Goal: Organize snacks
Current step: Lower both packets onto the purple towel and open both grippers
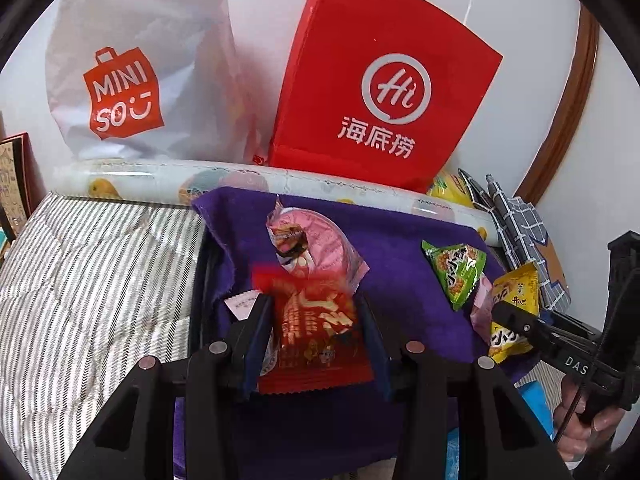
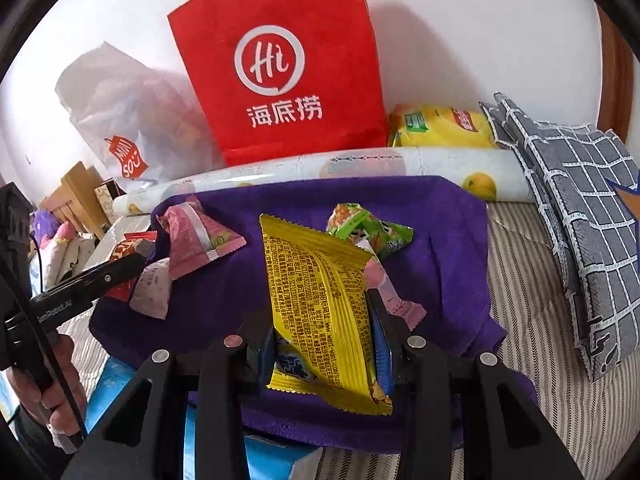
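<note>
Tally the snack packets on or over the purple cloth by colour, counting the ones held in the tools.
red packet: 1, held in the left tool
yellow packet: 1, held in the right tool
green packet: 1
pink packets: 2
whitish packet: 1
Total: 6

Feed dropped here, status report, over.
Left gripper shut on red packet. Right gripper shut on yellow packet. Nothing blocking; loose snacks on purple cloth.
</note>
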The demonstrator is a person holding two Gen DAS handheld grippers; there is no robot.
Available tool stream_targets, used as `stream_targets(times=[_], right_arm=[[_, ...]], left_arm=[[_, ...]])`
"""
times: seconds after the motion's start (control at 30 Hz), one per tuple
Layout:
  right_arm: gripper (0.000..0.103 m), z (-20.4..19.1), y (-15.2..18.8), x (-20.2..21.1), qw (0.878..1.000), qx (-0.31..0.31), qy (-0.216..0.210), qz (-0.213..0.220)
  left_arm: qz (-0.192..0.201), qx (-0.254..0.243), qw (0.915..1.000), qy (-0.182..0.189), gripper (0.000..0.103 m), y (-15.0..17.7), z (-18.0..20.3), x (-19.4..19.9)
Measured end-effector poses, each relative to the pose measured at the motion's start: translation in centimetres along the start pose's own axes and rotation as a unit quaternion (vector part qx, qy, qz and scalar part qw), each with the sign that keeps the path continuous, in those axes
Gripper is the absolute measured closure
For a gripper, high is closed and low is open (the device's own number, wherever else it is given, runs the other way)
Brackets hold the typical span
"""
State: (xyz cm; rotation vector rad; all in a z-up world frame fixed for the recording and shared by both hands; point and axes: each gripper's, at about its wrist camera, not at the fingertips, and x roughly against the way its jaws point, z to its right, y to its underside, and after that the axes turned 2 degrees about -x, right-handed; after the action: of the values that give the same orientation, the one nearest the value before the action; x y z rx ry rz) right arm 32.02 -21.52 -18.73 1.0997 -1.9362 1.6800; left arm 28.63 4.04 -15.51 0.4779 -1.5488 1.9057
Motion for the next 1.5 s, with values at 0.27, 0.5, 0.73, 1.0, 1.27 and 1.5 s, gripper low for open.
stream_targets(times=[0.27, 0.5, 0.73, 1.0, 1.27, 1.5], right_arm=[[0.059, 0.0, 0.0, 0.3, 1.0, 0.004, 0.009, 0.006], [0.029, 0.2, -0.2, 1.4, 0.999, 0.003, 0.015, 0.028], [0.019, -0.2, -0.7, 2.2, 0.998, 0.011, 0.055, 0.035], [0.019, 0.2, 0.1, 6.7, 0.995, -0.024, 0.044, 0.081], [0.02, -1.3, 4.3, 13.2, 0.996, -0.038, 0.059, 0.061], [0.02, -5.3, 8.9, 16.8, 0.998, -0.024, 0.037, 0.048]], left_arm=[[0.001, -0.011, 0.9999, 0.009, 0.063, 0.3, 0.7, -0.1], [0.005, -0.001, 0.9999, 0.016, 0.051, 0.1, 0.4, 0.4], [0.01, -0.002, 1.0, 0.002, 0.041, 0.0, 0.5, 0.8], [0.025, 0.011, 0.9995, 0.012, 0.033, -0.6, 0.2, 2.1], [0.032, 0.017, 0.9989, 0.031, 0.032, -0.9, 0.7, 4.4], [0.011, 0.017, 0.9991, 0.037, 0.028, 1.1, -0.1, 7.5]])
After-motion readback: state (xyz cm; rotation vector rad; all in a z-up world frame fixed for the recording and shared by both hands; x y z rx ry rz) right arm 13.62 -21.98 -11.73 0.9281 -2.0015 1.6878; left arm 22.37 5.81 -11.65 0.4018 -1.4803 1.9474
